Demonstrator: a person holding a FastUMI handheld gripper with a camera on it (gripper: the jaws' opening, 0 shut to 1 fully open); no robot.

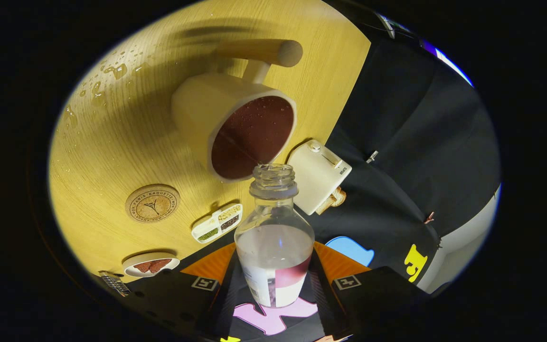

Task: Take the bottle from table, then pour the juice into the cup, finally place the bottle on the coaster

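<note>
i have the gripper (276, 285) pinching the bottle (275, 237) low on its body; clear plastic, light, slippery, tipped toward the cup (235, 126).

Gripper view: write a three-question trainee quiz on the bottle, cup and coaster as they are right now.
1. True or false: the bottle has its cap on.
2. Multiple choice: the gripper is A) open beside the bottle, B) shut on the bottle, C) shut on the cup.
3. Short answer: what stands on the coaster?

Key
1. False. The neck is open, tipped toward the cup.
2. B. Both fingers press on the bottle's lower body.
3. Nothing. It lies bare on the table, beside a small divided tray.
</note>
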